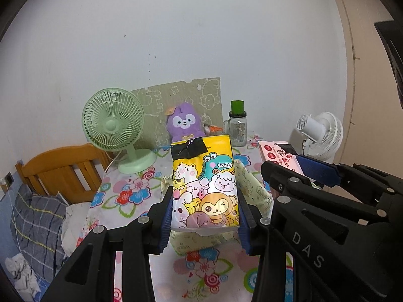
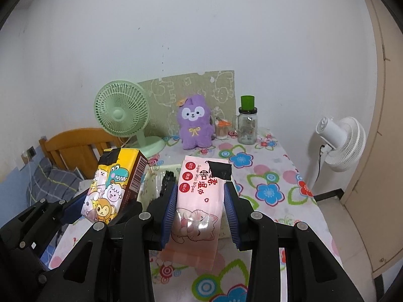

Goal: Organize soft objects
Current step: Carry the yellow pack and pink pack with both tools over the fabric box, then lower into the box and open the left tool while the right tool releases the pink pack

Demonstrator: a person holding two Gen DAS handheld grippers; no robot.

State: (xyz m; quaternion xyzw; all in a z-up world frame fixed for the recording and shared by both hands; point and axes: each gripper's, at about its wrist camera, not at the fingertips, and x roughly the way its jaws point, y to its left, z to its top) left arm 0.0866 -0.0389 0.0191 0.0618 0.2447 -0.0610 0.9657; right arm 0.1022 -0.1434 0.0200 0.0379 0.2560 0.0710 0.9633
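My left gripper [image 1: 205, 211] is shut on a yellow cartoon-animal tissue pack [image 1: 205, 183] and holds it above a pale patterned fabric box [image 1: 254, 188] on the table. My right gripper [image 2: 200, 211] is shut on a pink wet-wipes pack [image 2: 199, 201] and holds it above the table. The tissue pack [image 2: 110, 183] and left gripper show at left in the right wrist view; the wipes pack [image 1: 279, 156] and right gripper show at right in the left wrist view. A purple plush toy [image 1: 185, 122] sits at the back of the table, also in the right wrist view [image 2: 195, 125].
A green desk fan [image 1: 114, 123] stands at back left, a glass jar with a green lid [image 1: 238, 125] at back right, a white fan [image 2: 342, 143] beyond the table's right edge. A wooden bed frame [image 1: 63, 168] and bedding lie left. The floral tablecloth [image 2: 272, 176] covers the table.
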